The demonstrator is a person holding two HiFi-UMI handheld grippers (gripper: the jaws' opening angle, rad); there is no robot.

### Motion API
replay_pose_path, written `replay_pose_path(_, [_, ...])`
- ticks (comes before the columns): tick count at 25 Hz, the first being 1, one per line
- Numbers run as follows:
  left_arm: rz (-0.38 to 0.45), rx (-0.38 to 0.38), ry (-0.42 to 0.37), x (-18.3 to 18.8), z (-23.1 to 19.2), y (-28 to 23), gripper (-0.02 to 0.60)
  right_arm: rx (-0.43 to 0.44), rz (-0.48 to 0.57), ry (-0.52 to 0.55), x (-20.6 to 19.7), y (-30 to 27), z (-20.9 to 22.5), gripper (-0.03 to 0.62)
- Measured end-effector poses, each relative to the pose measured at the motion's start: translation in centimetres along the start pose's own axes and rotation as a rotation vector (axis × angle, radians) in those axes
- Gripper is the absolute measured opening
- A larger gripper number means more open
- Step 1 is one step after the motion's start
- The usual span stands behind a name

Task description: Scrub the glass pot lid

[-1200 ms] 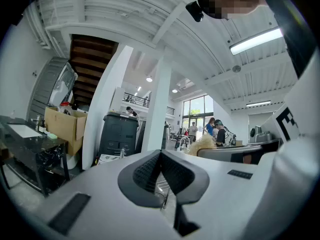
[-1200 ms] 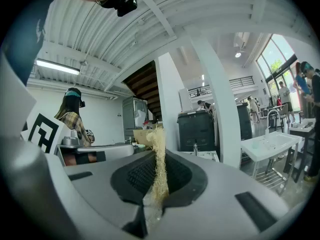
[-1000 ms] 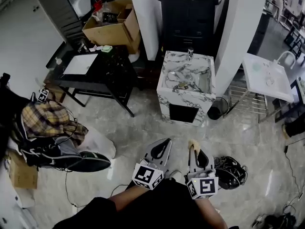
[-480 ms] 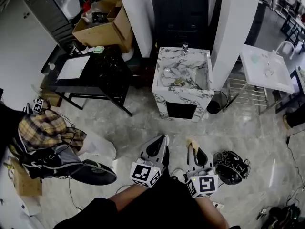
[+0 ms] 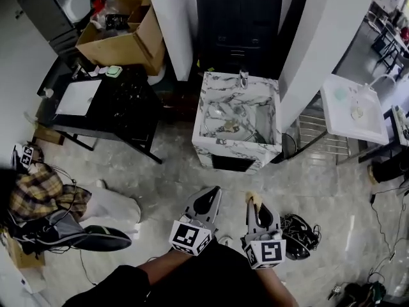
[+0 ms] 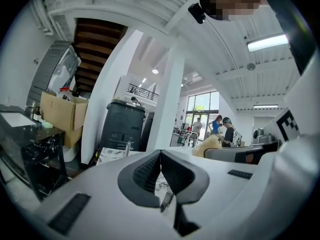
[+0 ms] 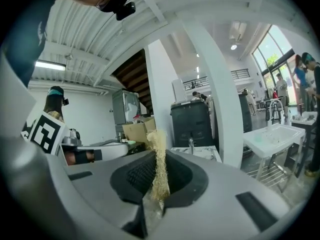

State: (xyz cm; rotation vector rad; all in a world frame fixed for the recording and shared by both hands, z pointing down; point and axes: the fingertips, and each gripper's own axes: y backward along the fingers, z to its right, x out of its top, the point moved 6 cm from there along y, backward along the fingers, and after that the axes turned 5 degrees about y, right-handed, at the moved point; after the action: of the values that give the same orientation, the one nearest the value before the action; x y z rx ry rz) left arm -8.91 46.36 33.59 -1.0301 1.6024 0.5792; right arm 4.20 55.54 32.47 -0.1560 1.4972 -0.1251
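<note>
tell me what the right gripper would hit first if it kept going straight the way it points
Most likely the marble sink stand: the right gripper, shut on a yellowish scrubber, points toward it across the floor. Depth is unclear, so this is a guess.

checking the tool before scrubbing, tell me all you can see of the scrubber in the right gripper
The scrubber is a pale yellow, coarse, fibrous pad, seen edge-on as a thin upright strip with a frayed top. The right gripper is shut on its lower part; the rest sticks out past the jaws. Nothing else touches it.
</note>
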Motion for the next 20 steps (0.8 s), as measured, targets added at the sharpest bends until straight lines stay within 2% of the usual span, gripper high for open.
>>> replay_pose_path(6, [-0.016,0.019,0.036,2.2,-7.0,-4.8,0.016,-0.015,-0.045,-0.038,0.4,-8.5,2.1,0.055])
replay_pose_path(9, [-0.017,0.011,0.050,3.7,-9.8,-6.9,0.015,-0.016,-0.058,-0.006,2.0,-12.2,2.8,0.055])
replay_pose_path(13, [-0.022,0.000,0.067,4.9,-13.4,-9.1,0.015,-0.083,-0.084,0.012,3.0,-16.1,4.0,0.055])
replay_pose_path(15, [-0.019,-0.005,0.100,5.5,-14.8,-9.9,0.015,-0.111,-0.104,0.014,3.3,-17.7,4.5,0.055])
replay_pose_path(17, [-0.019,-0.003,0.132,6.1,-16.5,-10.5,0.015,-0.110,-0.118,0.008,3.6,-19.4,4.5,0.055])
replay_pose_path(20, [-0.020,0.001,0.134,6.4,-18.7,-11.6,0.015,-0.071,-0.103,-0.019,3.7,-22.1,4.3,0.055])
